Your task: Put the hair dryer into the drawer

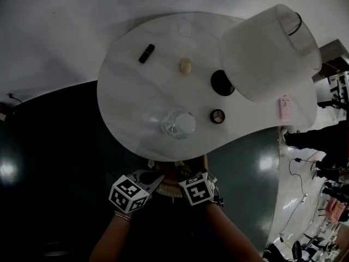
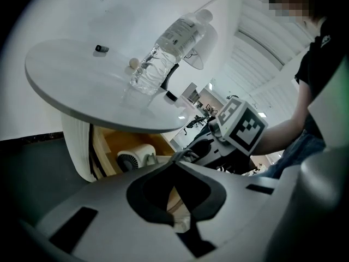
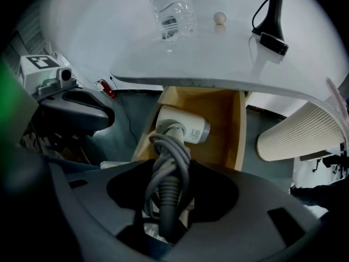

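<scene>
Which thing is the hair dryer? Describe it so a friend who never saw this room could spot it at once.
Start at the white table; under its edge a wooden drawer stands open. The hair dryer is the white barrel in it, grey cord wound round its handle, held by the right gripper, unlike the bottle on top.

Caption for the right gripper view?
Right gripper grips the cord-wrapped hair dryer, its body in the open drawer.
</scene>
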Tool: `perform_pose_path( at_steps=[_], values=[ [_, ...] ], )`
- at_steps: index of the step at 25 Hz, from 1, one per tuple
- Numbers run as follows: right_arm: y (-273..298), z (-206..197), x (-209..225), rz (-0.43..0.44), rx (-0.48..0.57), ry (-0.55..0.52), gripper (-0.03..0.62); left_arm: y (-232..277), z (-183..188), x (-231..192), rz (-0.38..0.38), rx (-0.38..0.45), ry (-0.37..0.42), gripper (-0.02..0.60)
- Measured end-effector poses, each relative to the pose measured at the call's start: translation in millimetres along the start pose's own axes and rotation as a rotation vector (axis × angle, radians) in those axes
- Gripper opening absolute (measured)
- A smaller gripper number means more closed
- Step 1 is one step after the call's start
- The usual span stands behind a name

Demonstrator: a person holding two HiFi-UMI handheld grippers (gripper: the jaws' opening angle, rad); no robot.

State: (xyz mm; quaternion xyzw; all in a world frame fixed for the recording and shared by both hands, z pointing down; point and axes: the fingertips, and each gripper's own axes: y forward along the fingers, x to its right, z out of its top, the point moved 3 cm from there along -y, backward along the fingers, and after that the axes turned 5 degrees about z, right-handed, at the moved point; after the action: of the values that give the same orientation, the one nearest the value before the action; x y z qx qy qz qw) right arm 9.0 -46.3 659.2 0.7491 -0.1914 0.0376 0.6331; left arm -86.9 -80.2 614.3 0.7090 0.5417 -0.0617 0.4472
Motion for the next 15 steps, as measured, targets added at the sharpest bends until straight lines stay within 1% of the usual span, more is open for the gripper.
perform_pose_path(
  at_steps=[4,8,12,15],
  values=[
    [6,4,0,-0.017,0.004,0.012,0.215,4,-3,0,-0.007,-0.002,-0.010,0.008],
    [17,7,2,-0.036,-0.001,0.015,0.215,5,-8,-8,0.011,0.004,-0.028,0.008],
    [23,8,5,-0.070,-0.031,-0.001,0.215,4,-10,-13,0.019,0.006,-0.036,0.008],
    [28,9,2,-0.079,-0.053,-0.013,0.215,4,-13,-14,0.019,0.004,-0.039,0.008]
  ],
)
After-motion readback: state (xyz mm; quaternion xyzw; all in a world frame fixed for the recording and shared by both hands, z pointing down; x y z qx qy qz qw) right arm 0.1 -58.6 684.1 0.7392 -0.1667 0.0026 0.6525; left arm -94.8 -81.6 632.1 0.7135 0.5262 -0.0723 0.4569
